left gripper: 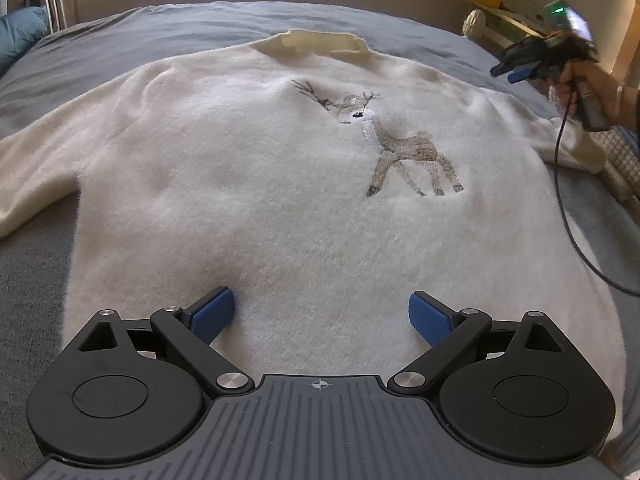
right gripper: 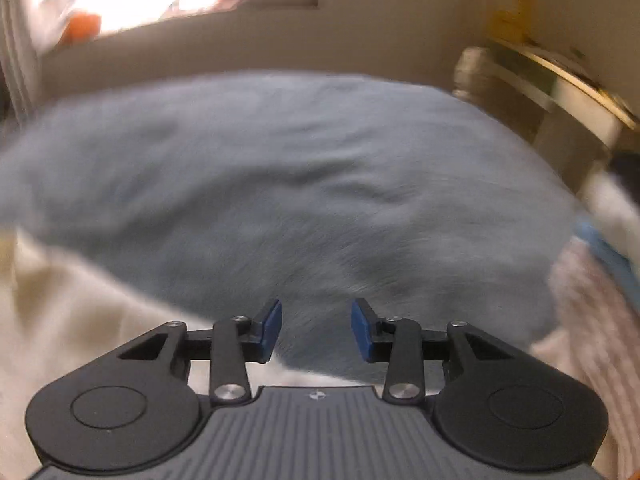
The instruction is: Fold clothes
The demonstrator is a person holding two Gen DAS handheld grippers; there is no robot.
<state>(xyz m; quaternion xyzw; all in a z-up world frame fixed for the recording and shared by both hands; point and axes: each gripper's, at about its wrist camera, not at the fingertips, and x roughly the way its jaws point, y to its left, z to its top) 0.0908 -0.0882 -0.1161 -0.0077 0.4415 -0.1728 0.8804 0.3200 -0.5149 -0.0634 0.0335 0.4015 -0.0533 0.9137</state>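
Left wrist view, nearest: left gripper [left gripper: 321, 314] low over hem area of cream sweater [left gripper: 280, 184], jaws spread wide, nothing between blue pads [left gripper: 212, 314], no cloth pinched. Sweater flat and face up on grey-blue bedspread [left gripper: 120, 40], deer embroidery [left gripper: 384, 140] showing, body smooth. Left sleeve [left gripper: 36, 176] stretched out sideways, right sleeve [left gripper: 576, 148] out toward bed edge, collar [left gripper: 320, 42] at far end. No fold visible anywhere: spreading looks done, folding apparently not started, sleeves and body all left to do. Farther right: right gripper [left gripper: 505, 72] in a hand [left gripper: 600, 88], raised clear above right sleeve, cable [left gripper: 560, 184] trailing down. Right wrist view, blurred: right gripper [right gripper: 316, 330] partly open, gap empty, only bedspread [right gripper: 280, 184] beyond, sweater edge [right gripper: 80, 312] at lower left. Likely next: first sleeve fold.
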